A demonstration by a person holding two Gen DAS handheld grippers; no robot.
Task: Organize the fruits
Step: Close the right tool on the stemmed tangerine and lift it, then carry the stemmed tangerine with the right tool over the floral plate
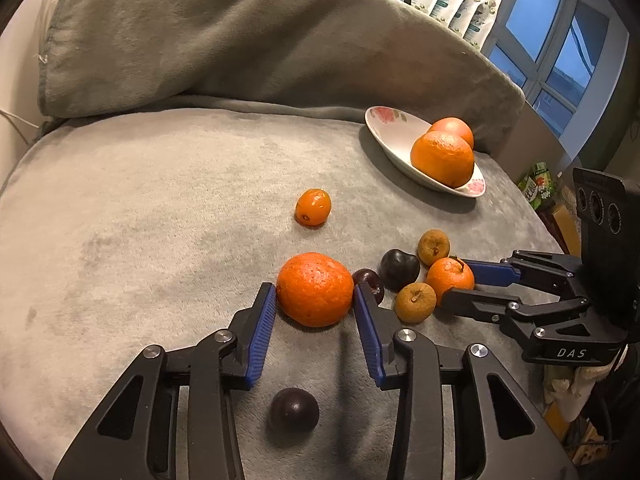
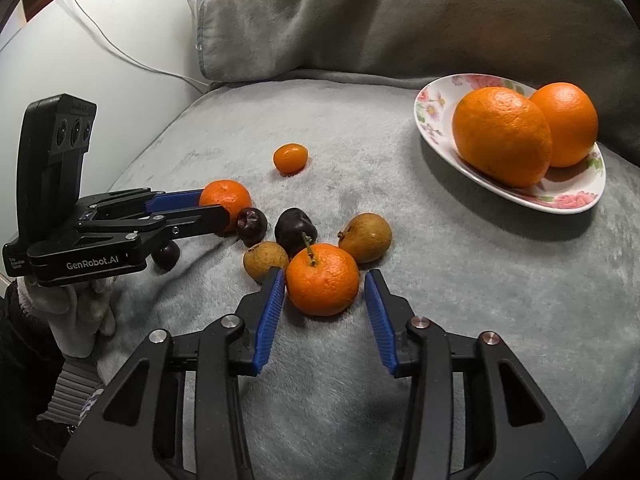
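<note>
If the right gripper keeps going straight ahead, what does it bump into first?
Probably the stemmed mandarin, which already sits between the right gripper's open blue pads. Just beyond it lies a dark plum.

Two fisheye views, each looking forward and steeply down along its own tool from close above a grey blanket (image 1: pixel 160 208). The left view faces rightward toward the plate (image 1: pixel 384 128); the right view sits nearer it. Both share the fruit cluster, the plate and the opposite tool.
</note>
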